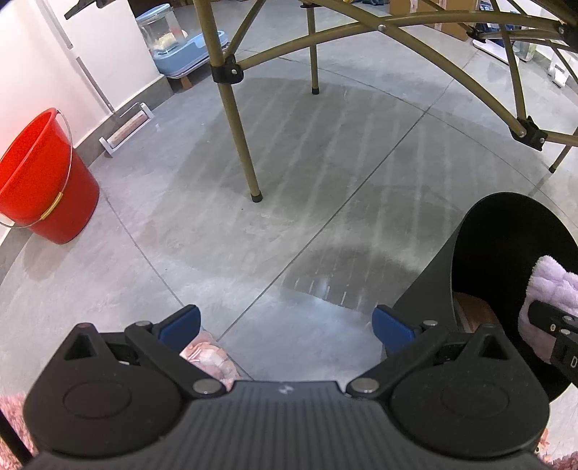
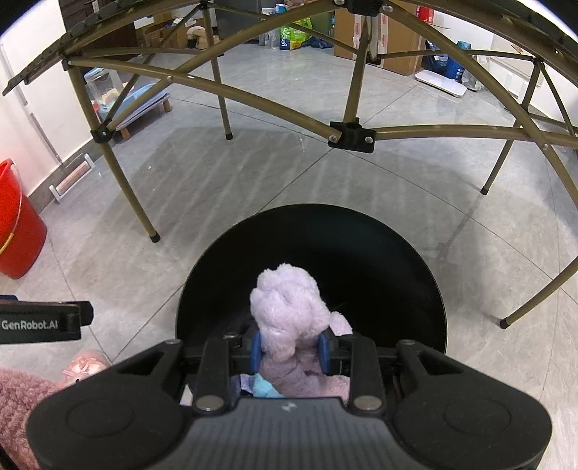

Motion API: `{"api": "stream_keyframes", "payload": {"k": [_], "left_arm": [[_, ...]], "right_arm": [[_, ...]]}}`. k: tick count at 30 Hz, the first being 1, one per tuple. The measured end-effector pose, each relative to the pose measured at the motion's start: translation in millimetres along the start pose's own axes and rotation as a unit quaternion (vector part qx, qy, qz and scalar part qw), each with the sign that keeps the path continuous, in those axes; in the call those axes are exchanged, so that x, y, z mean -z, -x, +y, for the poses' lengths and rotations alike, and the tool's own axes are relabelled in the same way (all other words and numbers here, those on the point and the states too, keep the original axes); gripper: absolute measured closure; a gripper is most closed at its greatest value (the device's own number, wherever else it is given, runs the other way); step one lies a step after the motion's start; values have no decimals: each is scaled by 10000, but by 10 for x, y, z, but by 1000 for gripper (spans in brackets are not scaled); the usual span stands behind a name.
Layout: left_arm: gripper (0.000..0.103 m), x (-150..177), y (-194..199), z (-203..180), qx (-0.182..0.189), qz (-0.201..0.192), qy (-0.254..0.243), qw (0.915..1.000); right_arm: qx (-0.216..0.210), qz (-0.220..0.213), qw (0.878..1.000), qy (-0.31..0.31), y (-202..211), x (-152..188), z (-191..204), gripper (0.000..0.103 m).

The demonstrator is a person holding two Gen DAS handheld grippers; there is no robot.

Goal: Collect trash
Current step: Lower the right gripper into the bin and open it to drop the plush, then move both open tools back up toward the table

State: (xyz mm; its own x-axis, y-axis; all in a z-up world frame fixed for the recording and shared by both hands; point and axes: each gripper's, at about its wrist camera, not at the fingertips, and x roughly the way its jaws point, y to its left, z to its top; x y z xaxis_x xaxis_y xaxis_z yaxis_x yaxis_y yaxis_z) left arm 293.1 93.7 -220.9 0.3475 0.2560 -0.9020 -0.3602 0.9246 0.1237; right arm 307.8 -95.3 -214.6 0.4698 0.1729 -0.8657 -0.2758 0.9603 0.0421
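Observation:
My right gripper (image 2: 290,350) is shut on a fluffy lilac cloth (image 2: 289,307) and holds it over the mouth of a black round bin (image 2: 361,246). In the left wrist view the bin (image 1: 505,231) stands at the right, with the lilac cloth (image 1: 552,285) and the right gripper over its opening. My left gripper (image 1: 285,323) is open and empty above the grey floor, left of the bin. A crumpled pink wrapper (image 1: 209,358) lies on the floor under its left finger; it also shows in the right wrist view (image 2: 85,365).
A red bucket (image 1: 39,180) stands by the white wall at the left. Folding table legs (image 1: 238,119) stand ahead on the tiled floor. A pink shaggy rug (image 2: 21,394) lies at the near left. Boxes and bags (image 2: 300,34) line the far side.

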Motion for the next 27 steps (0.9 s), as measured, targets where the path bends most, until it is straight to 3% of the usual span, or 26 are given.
{"api": "stream_keyframes", "payload": {"k": [3,7,9,11,12,27], "left_arm": [[0,-7,-9,-24,17,9,-18,10000],[0,-10,-6,-63,37,-1,-43,10000],[0,-5,-6,-70,40,-9,-61,10000],[0,-6,-18,-71,40,7,-62,10000],[0,-8,-20,-74,40,14,-61,10000],[0,-10,-16,-73,64,27,-60,10000]], "right_arm": [[5,5,10000,-18,3,3,-21,74],[24,-71,9999,-105,39,4,-66,57],[89,-127,9997,-185,56,-6,-100,40],[150,-143,9996,-209,60,-10,-120,5],[173,-150,9995,-200,63,-8,-122,0],[157,-199,9995,-180,61,-24,-126,0]]}}
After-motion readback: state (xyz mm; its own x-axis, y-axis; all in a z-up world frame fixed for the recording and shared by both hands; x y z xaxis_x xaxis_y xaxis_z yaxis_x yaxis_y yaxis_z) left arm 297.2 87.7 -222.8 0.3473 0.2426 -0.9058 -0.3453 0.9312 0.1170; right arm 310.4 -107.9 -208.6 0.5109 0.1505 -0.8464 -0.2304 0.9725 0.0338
